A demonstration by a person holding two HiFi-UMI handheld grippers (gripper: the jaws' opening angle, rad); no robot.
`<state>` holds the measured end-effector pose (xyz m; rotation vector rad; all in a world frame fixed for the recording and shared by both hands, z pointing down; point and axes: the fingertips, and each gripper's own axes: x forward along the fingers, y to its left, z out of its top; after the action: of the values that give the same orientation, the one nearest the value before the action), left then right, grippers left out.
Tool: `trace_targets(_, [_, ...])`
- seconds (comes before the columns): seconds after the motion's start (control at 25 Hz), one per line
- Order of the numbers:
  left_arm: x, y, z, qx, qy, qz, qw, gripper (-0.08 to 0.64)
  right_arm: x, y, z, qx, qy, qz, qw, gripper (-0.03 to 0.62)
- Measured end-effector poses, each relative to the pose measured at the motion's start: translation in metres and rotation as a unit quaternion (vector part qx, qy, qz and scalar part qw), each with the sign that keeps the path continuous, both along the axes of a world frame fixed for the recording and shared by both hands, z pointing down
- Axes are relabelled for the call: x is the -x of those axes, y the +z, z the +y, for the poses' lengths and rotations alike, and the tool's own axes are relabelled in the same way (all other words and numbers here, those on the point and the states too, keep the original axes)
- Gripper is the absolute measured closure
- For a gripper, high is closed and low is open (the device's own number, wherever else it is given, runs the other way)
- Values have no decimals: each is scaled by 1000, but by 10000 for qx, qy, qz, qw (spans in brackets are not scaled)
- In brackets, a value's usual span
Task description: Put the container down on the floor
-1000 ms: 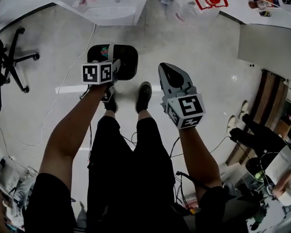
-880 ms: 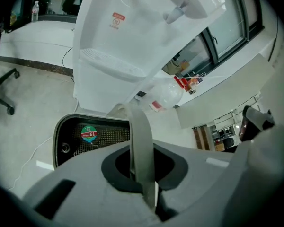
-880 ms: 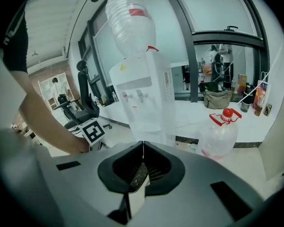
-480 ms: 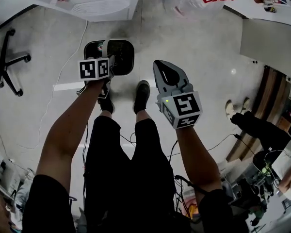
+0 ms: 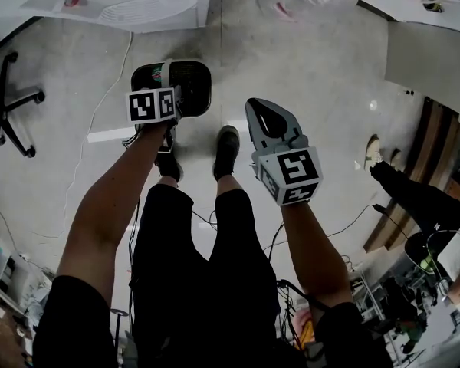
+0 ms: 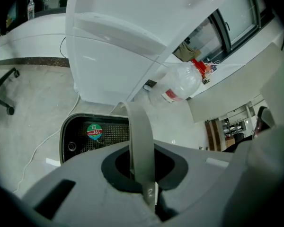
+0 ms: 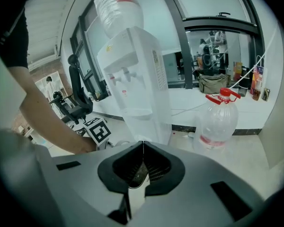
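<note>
A black container [image 5: 190, 87] with a grey rim and a green sticker hangs over the floor in front of the person's feet. My left gripper [image 5: 175, 104] is shut on its grey handle [image 6: 139, 141], which runs up between the jaws in the left gripper view; the container's body [image 6: 92, 134] shows below it. To the right my right gripper [image 5: 267, 113] is held at about the same height, away from the container. Its jaws meet with nothing between them [image 7: 143, 148].
A white water dispenser [image 6: 118, 51] stands just beyond the container, with a large clear water bottle [image 6: 180, 82] on the floor beside it. An office chair [image 5: 8, 106] is at the left. A white tape strip [image 5: 111, 135] and cables lie on the grey floor.
The left gripper and the hanging container have drifted slightly up and right in the head view. The right gripper has kept its place and stayed shut.
</note>
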<state>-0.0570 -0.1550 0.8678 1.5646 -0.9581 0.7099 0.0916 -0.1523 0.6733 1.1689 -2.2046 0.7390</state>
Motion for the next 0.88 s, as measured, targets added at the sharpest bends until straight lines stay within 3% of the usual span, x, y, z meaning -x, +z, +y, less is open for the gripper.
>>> trace_targets(0.56, [0, 32, 4, 96, -34, -233, 9997, 551, -13, 25, 6, 99, 121, -50, 9999, 583])
trace_targets(0.88, [-12, 39, 3, -55, 7, -246, 9997, 551, -10, 31, 2, 63, 59, -153, 9998, 583])
